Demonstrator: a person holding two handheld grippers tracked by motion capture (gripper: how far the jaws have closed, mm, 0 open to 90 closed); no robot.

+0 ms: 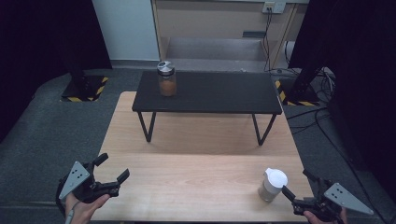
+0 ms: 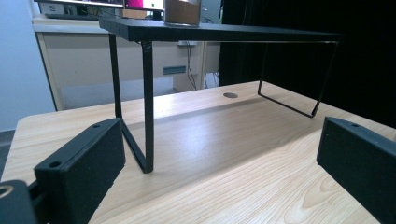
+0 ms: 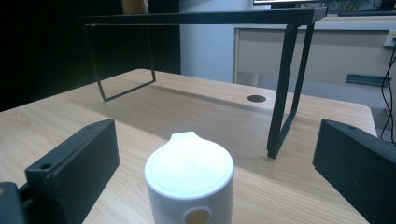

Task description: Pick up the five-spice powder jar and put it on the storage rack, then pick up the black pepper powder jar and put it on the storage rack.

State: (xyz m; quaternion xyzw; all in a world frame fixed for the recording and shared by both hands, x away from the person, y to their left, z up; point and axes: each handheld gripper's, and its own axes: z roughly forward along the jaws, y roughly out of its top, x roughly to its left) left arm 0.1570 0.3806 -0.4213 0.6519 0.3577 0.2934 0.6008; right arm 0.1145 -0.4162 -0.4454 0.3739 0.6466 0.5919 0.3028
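Both pairs of fingers stand wide apart. Those of the left gripper [image 1: 112, 169] have nothing between them, while those of the right gripper [image 1: 297, 183] flank the white lidded container [image 1: 272, 185] without pressing on it, at the near right corner of the wooden table [image 1: 196, 182]. A black metal shelf [image 1: 219, 93] on thin wire legs stands on the table's far half. Around the table lies grey carpet; black curtains hang at both sides, and a pale cabinet with a wall socket and cables sits behind.

On the shelf's far left end stands a glass jar [image 1: 166, 79] with a silver lid, filled with an orange-brown substance. What the white container holds is hidden by its lid.

From the right gripper view, the white container [image 3: 189, 184] shows a small pouring lip and a round tan mark on its side. From the left gripper view, a round grey cable port [image 2: 229, 95] shows in the tabletop beneath the shelf, with the jar's base [image 2: 182, 13] above.
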